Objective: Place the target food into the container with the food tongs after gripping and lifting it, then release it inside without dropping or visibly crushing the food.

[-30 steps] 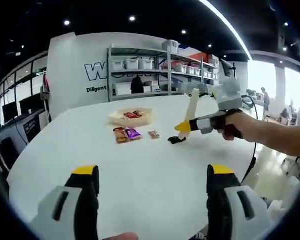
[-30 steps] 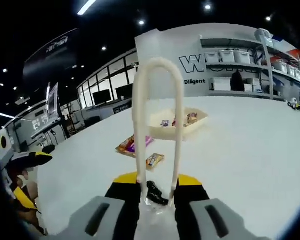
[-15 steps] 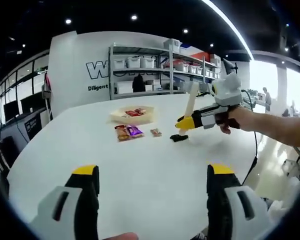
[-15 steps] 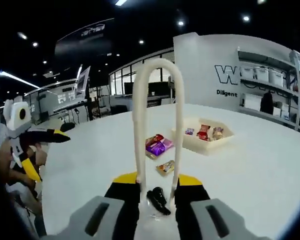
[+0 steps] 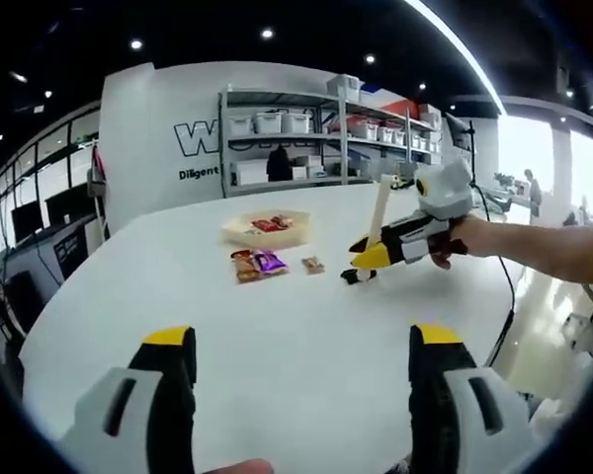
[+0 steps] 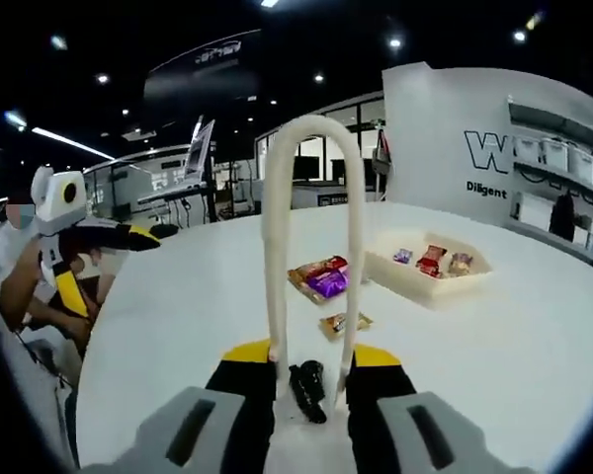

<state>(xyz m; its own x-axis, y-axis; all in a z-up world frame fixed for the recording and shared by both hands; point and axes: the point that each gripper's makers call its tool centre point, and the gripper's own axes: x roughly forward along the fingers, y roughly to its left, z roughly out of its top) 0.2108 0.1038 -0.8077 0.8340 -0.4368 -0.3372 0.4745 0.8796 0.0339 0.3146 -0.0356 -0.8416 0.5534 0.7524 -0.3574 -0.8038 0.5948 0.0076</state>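
Observation:
My right gripper [image 6: 311, 360] is shut on cream food tongs [image 6: 311, 217], whose looped end rises away from the jaws. In the left gripper view the right gripper [image 5: 371, 259] comes in from the right, held by a hand, with the tongs [image 5: 379, 205] standing up from it. Two orange and purple snack packets [image 6: 321, 278] and a small packet [image 6: 344, 322] lie on the white table [image 6: 514, 365]. A pale tray [image 6: 430, 286] behind them holds several wrapped snacks. My left gripper [image 5: 302, 341] is open and holds nothing; it also shows at the left [image 6: 109, 267].
A small black object [image 6: 306, 390] lies on the table just under the right jaws; I cannot tell whether it belongs to the tongs. Shelving with boxes [image 5: 306, 138] stands behind the table. A person [image 6: 25, 286] is at the table's left edge.
The right gripper view has swung left, so the left gripper and the person now show more fully. The tongs stay gripped. The left gripper's jaws have not changed.

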